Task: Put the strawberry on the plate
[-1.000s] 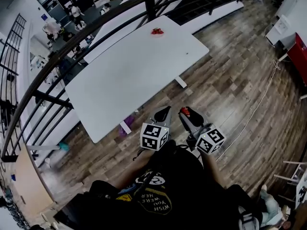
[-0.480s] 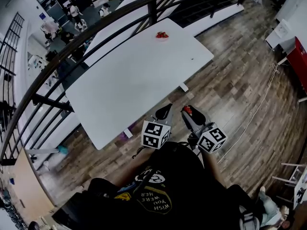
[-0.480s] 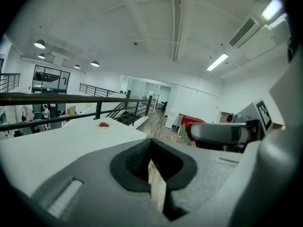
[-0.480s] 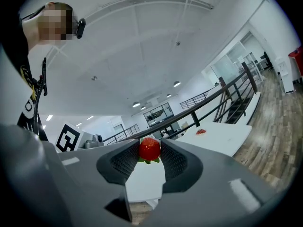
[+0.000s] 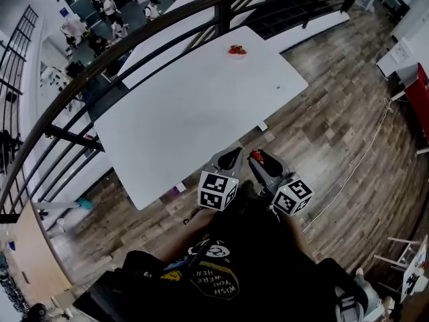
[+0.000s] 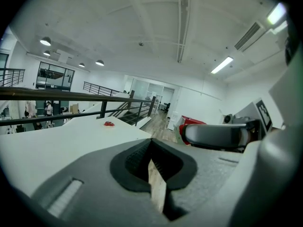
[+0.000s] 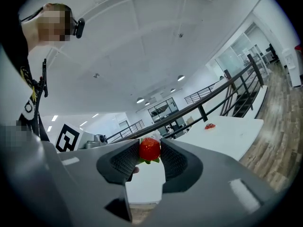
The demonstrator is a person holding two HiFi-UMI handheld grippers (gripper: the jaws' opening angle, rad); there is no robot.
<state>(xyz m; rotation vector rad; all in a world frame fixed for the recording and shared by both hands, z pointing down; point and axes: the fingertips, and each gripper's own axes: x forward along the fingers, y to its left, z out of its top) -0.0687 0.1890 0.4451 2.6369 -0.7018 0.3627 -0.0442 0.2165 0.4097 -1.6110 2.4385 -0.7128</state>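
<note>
A red strawberry (image 7: pixel 149 149) with green leaves sits pinched between the pads of my right gripper (image 7: pixel 149 151). From the head view this gripper (image 5: pixel 257 157) hovers over the wooden floor, just short of the white table's near corner, with the strawberry (image 5: pixel 255 156) at its tip. My left gripper (image 5: pixel 231 154) is beside it, jaws together and empty; in its own view the left gripper (image 6: pixel 151 143) shows only a thin wedge of floor between the pads. More strawberries (image 5: pixel 236 49) lie on a small plate at the table's far end, also visible as the red strawberries (image 6: pixel 109 124) (image 7: pixel 209 126).
The long white table (image 5: pixel 188 106) stretches away from me. A dark metal railing (image 5: pixel 134 39) runs along its far side, with a lower floor and people beyond. A red cabinet (image 5: pixel 419 72) and a floor cable (image 5: pixel 355 159) are on the right.
Both grippers have come closer to the table's near corner as the person walked forward. The strawberry has stayed in the right gripper's jaws.
</note>
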